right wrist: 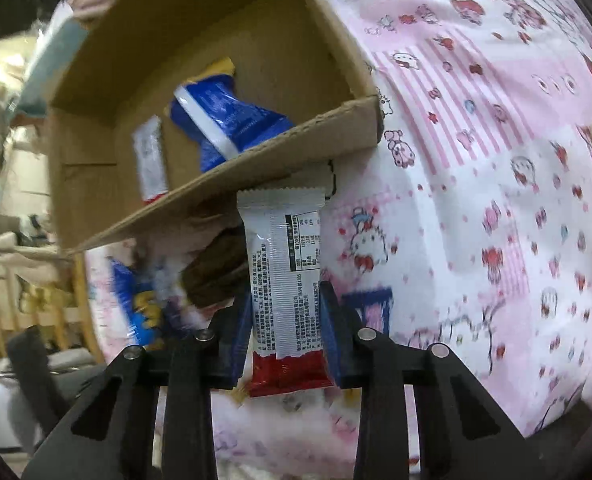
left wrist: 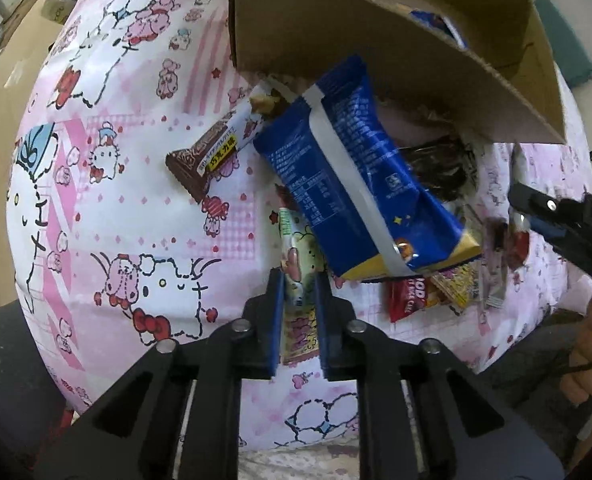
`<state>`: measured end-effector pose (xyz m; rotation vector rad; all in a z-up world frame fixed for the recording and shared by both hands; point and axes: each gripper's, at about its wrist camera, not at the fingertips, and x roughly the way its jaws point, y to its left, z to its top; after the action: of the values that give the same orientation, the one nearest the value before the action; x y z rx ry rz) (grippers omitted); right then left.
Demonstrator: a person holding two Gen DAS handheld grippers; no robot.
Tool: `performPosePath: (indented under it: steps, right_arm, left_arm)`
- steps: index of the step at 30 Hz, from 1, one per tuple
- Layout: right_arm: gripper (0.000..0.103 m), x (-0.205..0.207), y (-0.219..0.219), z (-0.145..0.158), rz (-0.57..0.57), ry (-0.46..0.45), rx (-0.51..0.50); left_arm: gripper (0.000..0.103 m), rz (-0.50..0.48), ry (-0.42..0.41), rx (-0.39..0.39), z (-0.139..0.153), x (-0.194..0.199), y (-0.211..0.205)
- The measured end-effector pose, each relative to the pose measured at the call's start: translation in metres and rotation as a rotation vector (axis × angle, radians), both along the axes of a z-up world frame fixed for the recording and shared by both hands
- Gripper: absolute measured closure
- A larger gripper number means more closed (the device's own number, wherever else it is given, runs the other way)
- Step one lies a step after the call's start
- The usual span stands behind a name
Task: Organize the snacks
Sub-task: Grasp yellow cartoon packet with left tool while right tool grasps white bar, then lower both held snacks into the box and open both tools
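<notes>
My left gripper (left wrist: 299, 292) is shut on a thin green and pink cartoon snack packet (left wrist: 296, 264) above the table. A large blue packet (left wrist: 360, 176) lies just ahead, over a brown chocolate bar (left wrist: 211, 156), a black packet (left wrist: 440, 168) and a red rice-cake packet (left wrist: 408, 300). My right gripper (right wrist: 285, 304) is shut on a white and red snack packet (right wrist: 283, 264), held upright just below the front wall of the cardboard box (right wrist: 231, 168). Inside the box lie a blue packet (right wrist: 223, 120) and a white packet (right wrist: 149, 160). The right gripper also shows in the left wrist view (left wrist: 536, 208).
The table wears a pink cartoon-print cloth (right wrist: 496, 160). The cardboard box (left wrist: 376, 48) stands at the far side, its flap overhanging the snack pile. More blue and brown packets (right wrist: 175, 288) lie left of my right gripper. A hand (right wrist: 91, 0) shows behind the box.
</notes>
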<state>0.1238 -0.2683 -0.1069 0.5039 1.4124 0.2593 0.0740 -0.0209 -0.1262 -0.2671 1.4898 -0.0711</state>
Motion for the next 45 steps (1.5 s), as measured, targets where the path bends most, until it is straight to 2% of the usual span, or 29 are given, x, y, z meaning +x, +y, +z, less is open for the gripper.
performPosePath:
  steps: [6,8,9,13,16,18,20,22,23,26,27,28,30,35,39,41,45]
  right_arm:
    - [0.07,-0.024,0.001,0.027,0.023,-0.045,0.093]
    - [0.07,-0.029,-0.001,0.033,0.024,-0.056,0.117]
    - [0.07,-0.031,-0.002,0.036,0.026,-0.062,0.127]
    - [0.07,-0.026,-0.002,0.048,0.038,-0.083,0.155]
    - [0.07,-0.021,-0.001,0.054,0.046,-0.101,0.167]
    - [0.07,-0.019,-0.001,0.054,0.048,-0.107,0.17]
    - [0.07,-0.019,-0.003,0.051,0.047,-0.104,0.172]
    - [0.07,-0.02,-0.002,0.047,0.045,-0.095,0.176]
    - [0.07,-0.02,-0.002,0.046,0.045,-0.092,0.175]
    - [0.07,-0.021,0.001,0.042,0.048,-0.089,0.167]
    - [0.07,-0.022,0.001,0.042,0.048,-0.087,0.167]
    - [0.07,-0.022,0.001,0.041,0.049,-0.084,0.165]
    - [0.07,-0.023,0.0,0.042,0.052,-0.083,0.16]
    - [0.07,-0.021,-0.007,0.054,0.044,-0.113,0.173]
    - [0.07,-0.009,-0.008,0.069,0.036,-0.162,0.175]
    - [0.07,-0.002,-0.008,0.075,0.035,-0.181,0.173]
    - [0.07,0.018,-0.007,0.086,0.035,-0.227,0.159]
  left_arm:
    - [0.096,0.039,-0.042,-0.068,0.028,-0.01,0.017]
    - [0.098,0.044,-0.072,-0.085,0.041,-0.013,0.022]
    - [0.103,0.049,-0.084,-0.091,0.046,-0.015,0.025]
    - [0.103,0.06,-0.122,-0.097,0.065,-0.016,0.033]
    - [0.103,0.051,-0.158,-0.072,0.076,-0.011,0.036]
    - [0.103,0.047,-0.153,0.003,0.071,-0.01,0.034]
    - [0.095,0.014,-0.078,0.017,0.047,-0.009,0.028]
    - [0.057,-0.047,-0.005,0.055,0.025,-0.012,0.016]
    - [0.055,-0.081,-0.001,0.098,0.015,-0.014,0.006]
    - [0.055,-0.192,0.042,0.197,-0.012,-0.018,-0.019]
    - [0.06,-0.22,0.034,0.223,-0.015,-0.018,-0.023]
    - [0.081,-0.227,0.014,0.227,-0.013,-0.018,-0.024]
    - [0.081,-0.214,0.02,0.204,-0.003,-0.019,-0.019]
    - [0.081,-0.151,-0.071,0.169,0.053,-0.026,0.019]
    - [0.081,-0.059,-0.186,0.15,0.1,-0.01,0.046]
    - [0.081,-0.048,-0.267,0.159,0.122,0.006,0.047]
    - [0.081,-0.044,-0.36,0.157,0.146,0.037,0.037]
